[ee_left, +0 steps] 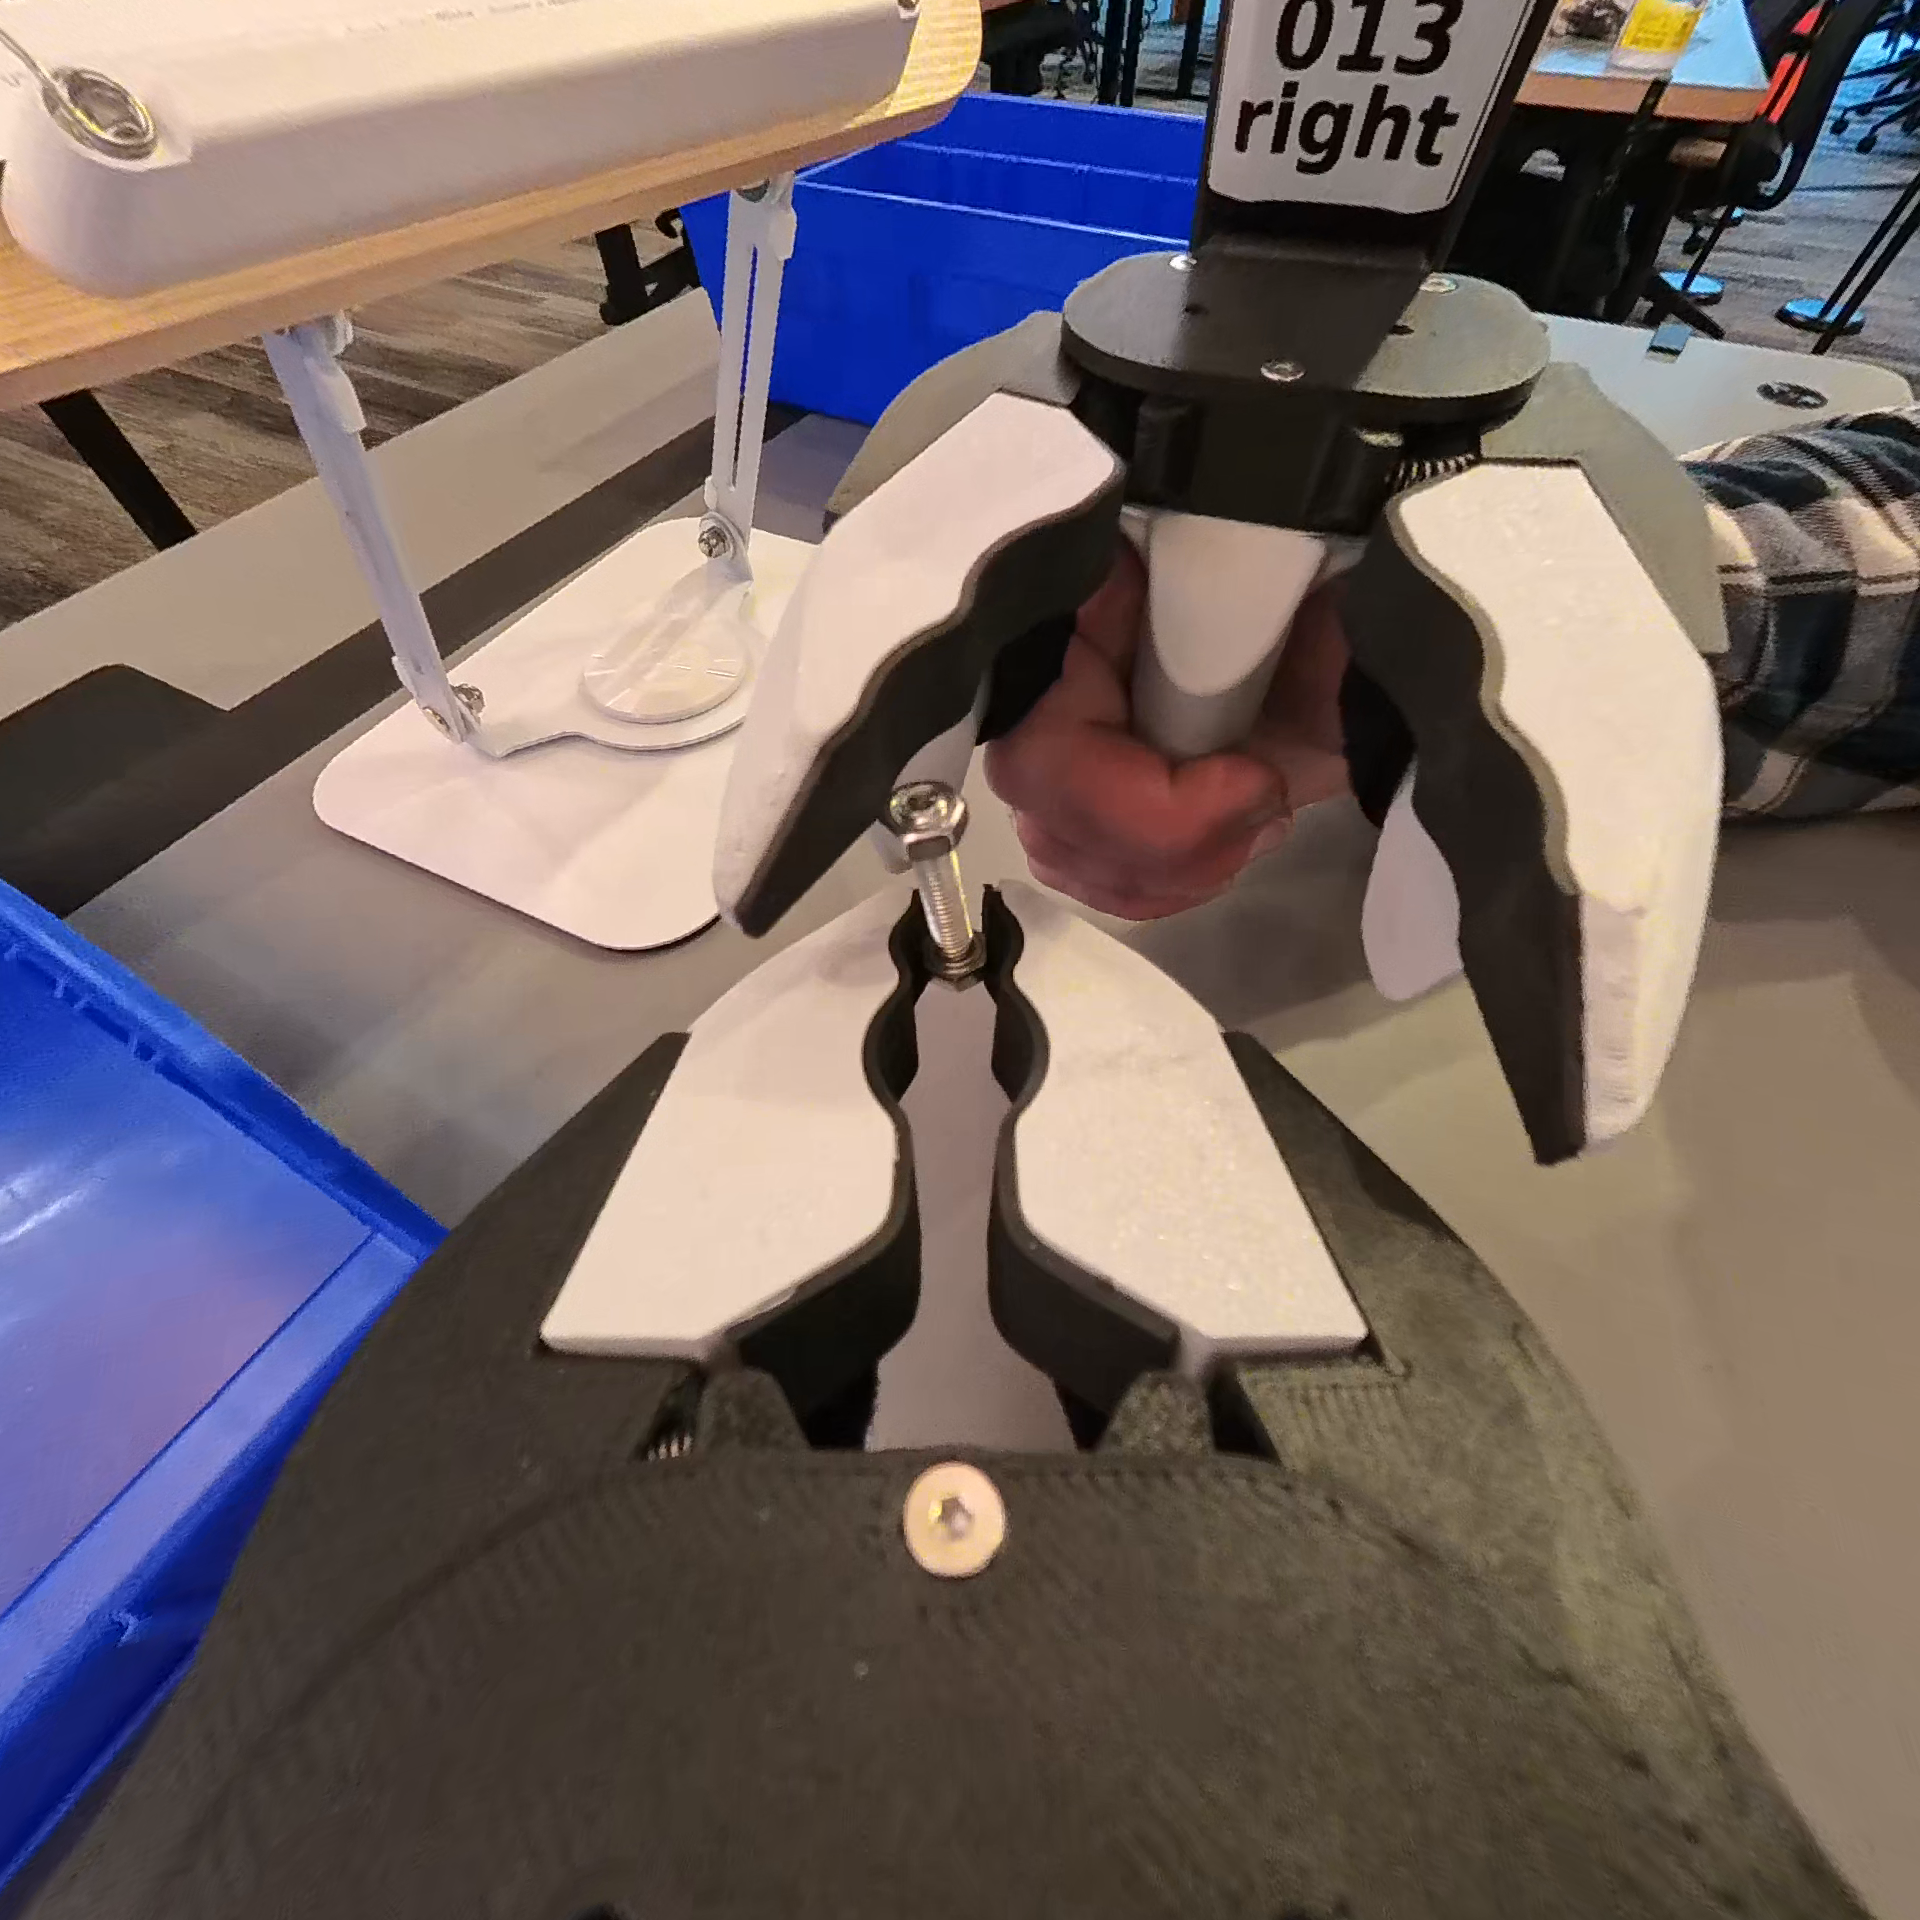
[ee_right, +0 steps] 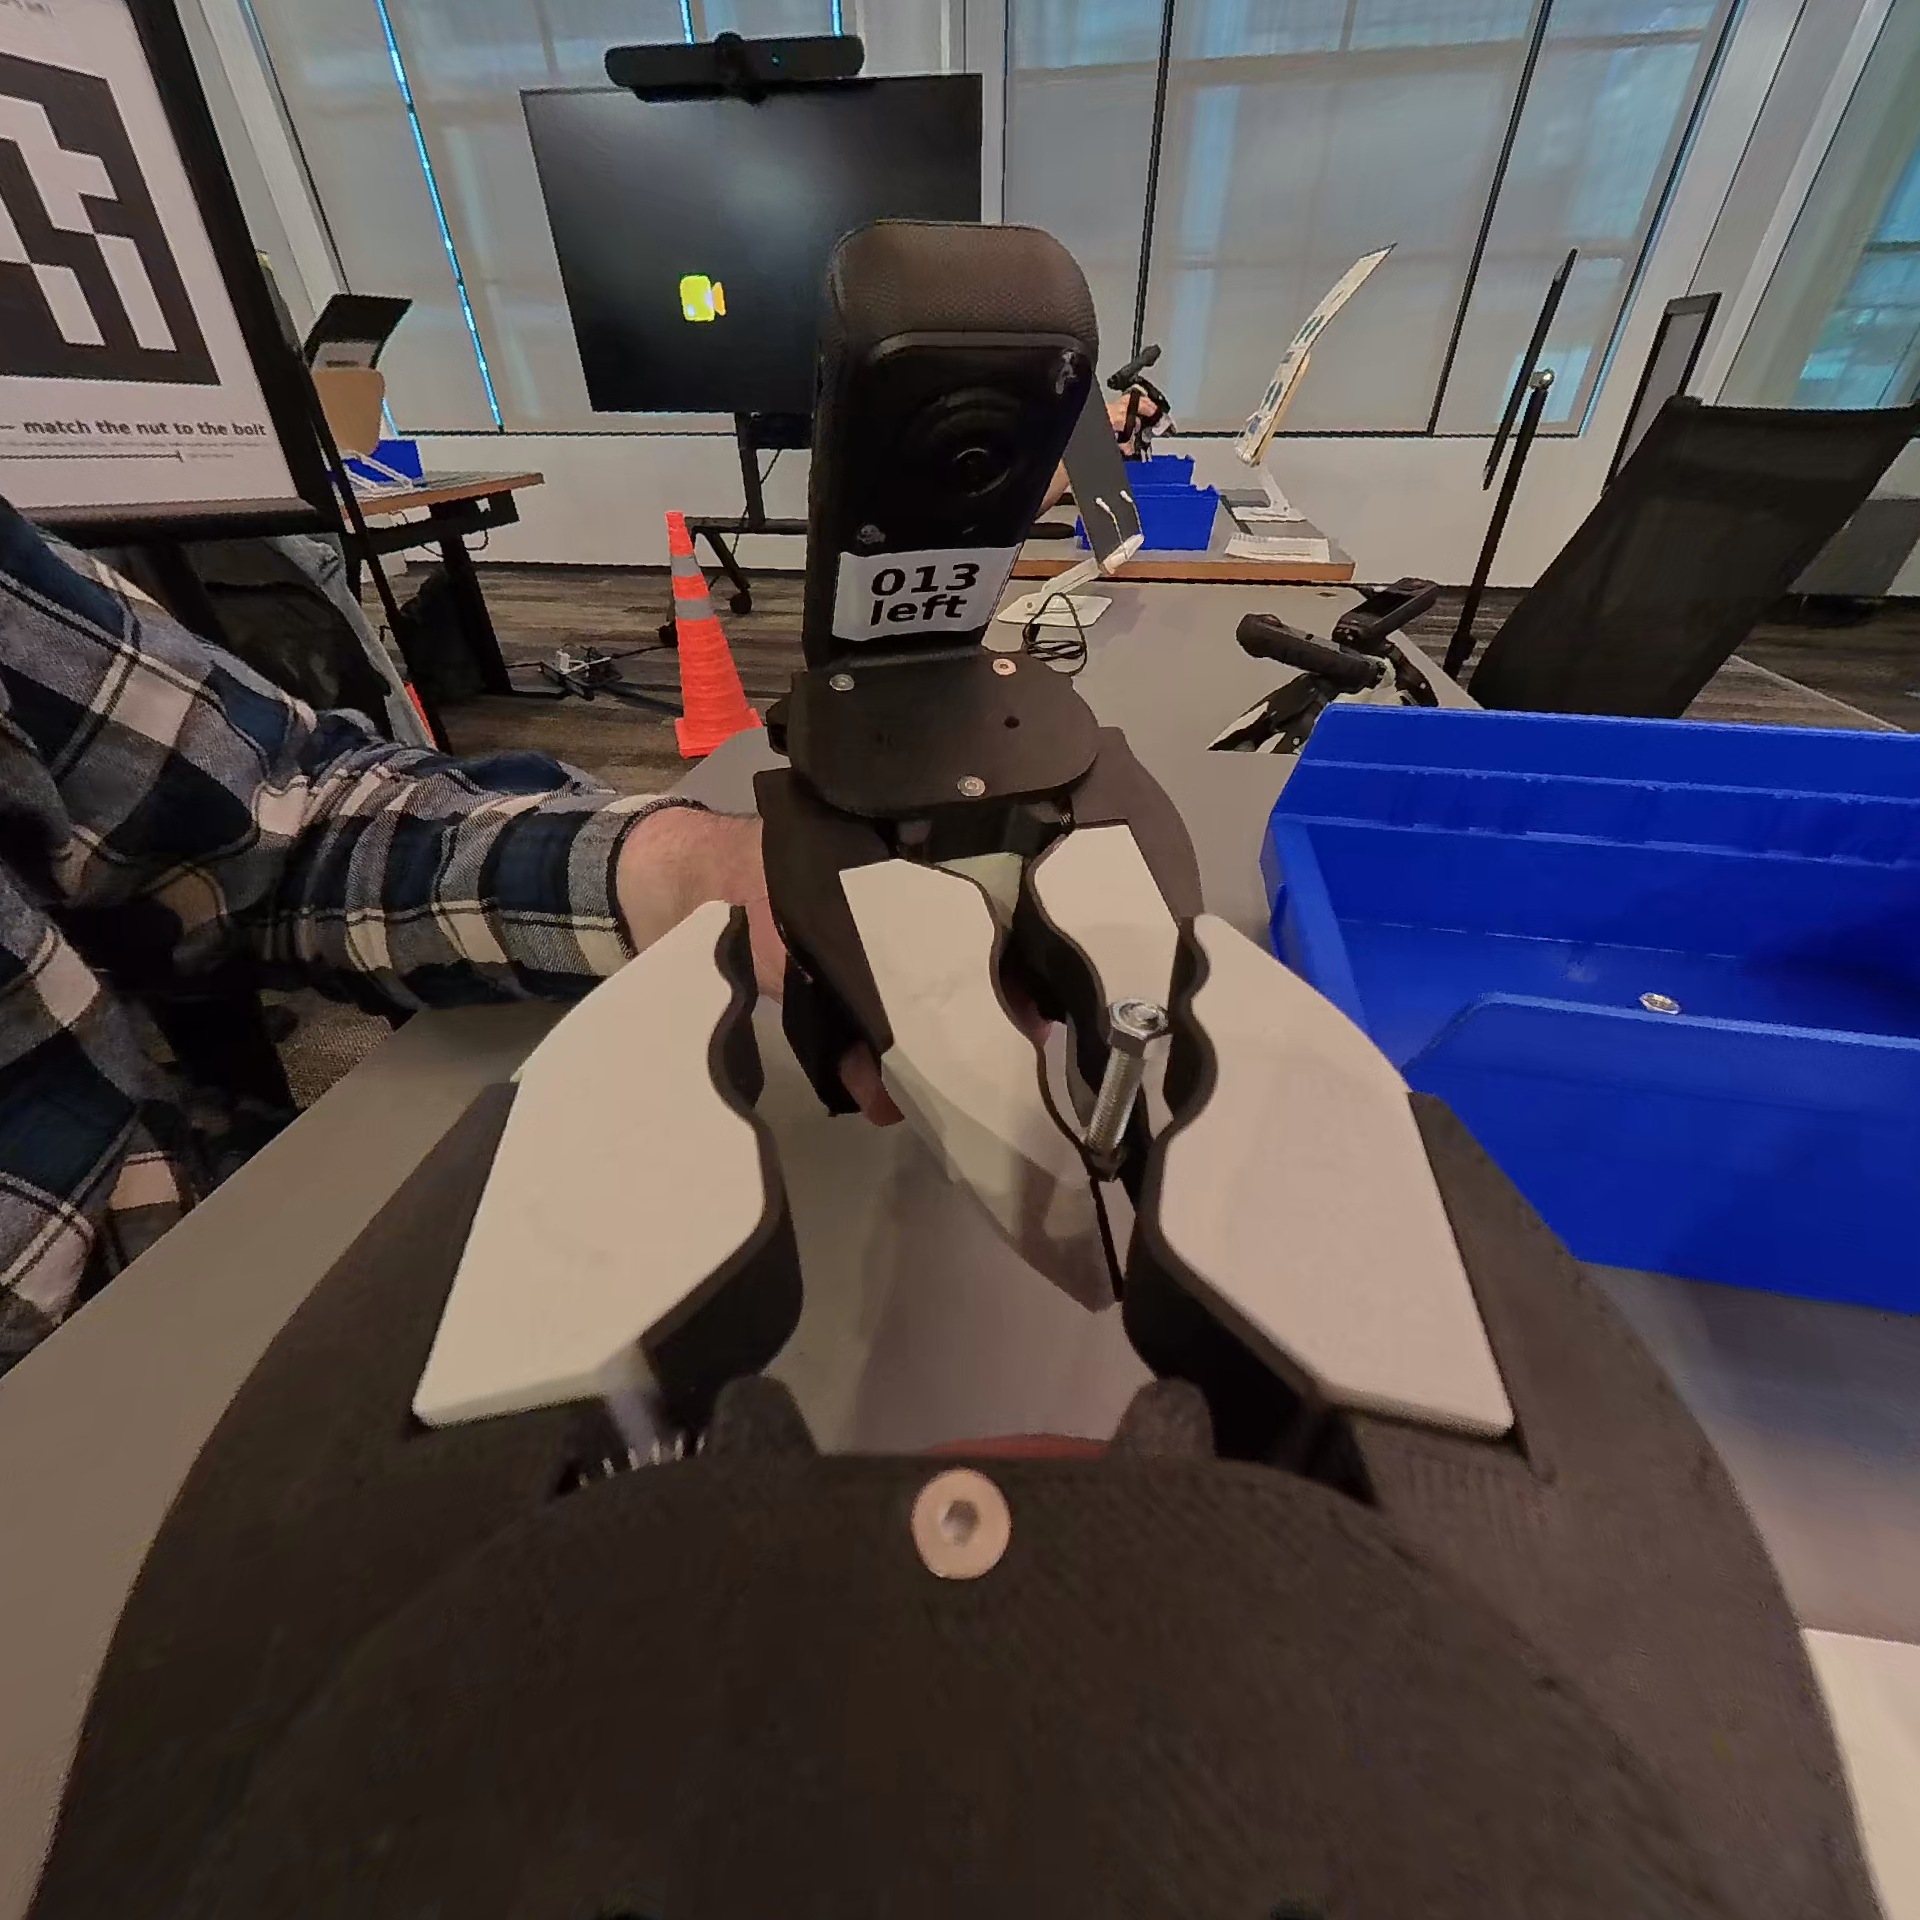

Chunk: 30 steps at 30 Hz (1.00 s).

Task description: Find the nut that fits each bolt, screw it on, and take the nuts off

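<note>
A silver bolt (ee_left: 940, 894) stands upright with its head up. A dark nut (ee_left: 952, 974) sits on its lower end. My left gripper (ee_left: 951, 935) is shut on that nut and holds the bolt above the grey table (ee_left: 1558, 1351). My right gripper (ee_left: 1153, 1023) is wide open and faces the left one, with one finger (ee_left: 831, 727) just beside the bolt head. In the right wrist view the bolt (ee_right: 1122, 1081) rises close to my right-hand finger (ee_right: 1278, 1143). The other finger (ee_right: 623, 1143) is far from it. The left gripper (ee_right: 1112, 1226) holds the bolt's lower end.
A blue bin (ee_right: 1558, 883) at the right holds a loose nut (ee_right: 1659, 1003). Another blue bin (ee_left: 156, 1195) is at the left, and one more (ee_left: 987, 208) lies behind. A white stand (ee_left: 520, 810) carries a wooden board. A person's plaid sleeve (ee_right: 260, 831) reaches in.
</note>
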Available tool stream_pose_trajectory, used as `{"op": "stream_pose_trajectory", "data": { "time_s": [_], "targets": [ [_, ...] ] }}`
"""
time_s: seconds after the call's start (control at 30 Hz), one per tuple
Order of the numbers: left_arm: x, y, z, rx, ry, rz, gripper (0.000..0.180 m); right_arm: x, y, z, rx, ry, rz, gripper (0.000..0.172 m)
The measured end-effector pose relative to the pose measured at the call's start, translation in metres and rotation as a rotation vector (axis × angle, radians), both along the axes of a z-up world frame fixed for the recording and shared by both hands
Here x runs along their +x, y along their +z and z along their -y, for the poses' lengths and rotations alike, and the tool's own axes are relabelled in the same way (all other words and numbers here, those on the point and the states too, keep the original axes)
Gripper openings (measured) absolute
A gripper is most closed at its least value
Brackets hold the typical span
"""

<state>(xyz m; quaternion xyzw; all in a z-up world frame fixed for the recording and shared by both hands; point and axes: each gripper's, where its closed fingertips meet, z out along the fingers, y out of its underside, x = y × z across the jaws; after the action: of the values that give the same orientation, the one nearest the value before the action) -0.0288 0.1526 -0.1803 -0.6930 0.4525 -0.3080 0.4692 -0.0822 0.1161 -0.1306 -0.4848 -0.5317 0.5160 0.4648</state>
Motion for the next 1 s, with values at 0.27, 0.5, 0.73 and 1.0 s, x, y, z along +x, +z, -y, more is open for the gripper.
{"op": "stream_pose_trajectory", "data": {
  "time_s": [0.27, 0.5, 0.73, 1.0],
  "targets": [
    [-0.006, 0.006, -0.004, -0.004, 0.020, 0.039, 0.009, 0.008, 0.006, -0.005, 0.004, -0.005, -0.030, 0.066],
    [-0.003, 0.007, -0.001, 0.010, 0.001, 0.038, 0.009, 0.011, 0.008, -0.014, -0.039, -0.037, -0.063, 0.072],
    [-0.006, 0.007, -0.004, -0.003, 0.019, 0.048, 0.009, 0.006, 0.001, -0.006, -0.022, -0.002, -0.020, 0.070],
    [-0.009, 0.008, -0.005, -0.012, 0.019, 0.058, 0.009, 0.016, 0.008, -0.017, -0.030, -0.029, -0.064, 0.060]
  ]
}}
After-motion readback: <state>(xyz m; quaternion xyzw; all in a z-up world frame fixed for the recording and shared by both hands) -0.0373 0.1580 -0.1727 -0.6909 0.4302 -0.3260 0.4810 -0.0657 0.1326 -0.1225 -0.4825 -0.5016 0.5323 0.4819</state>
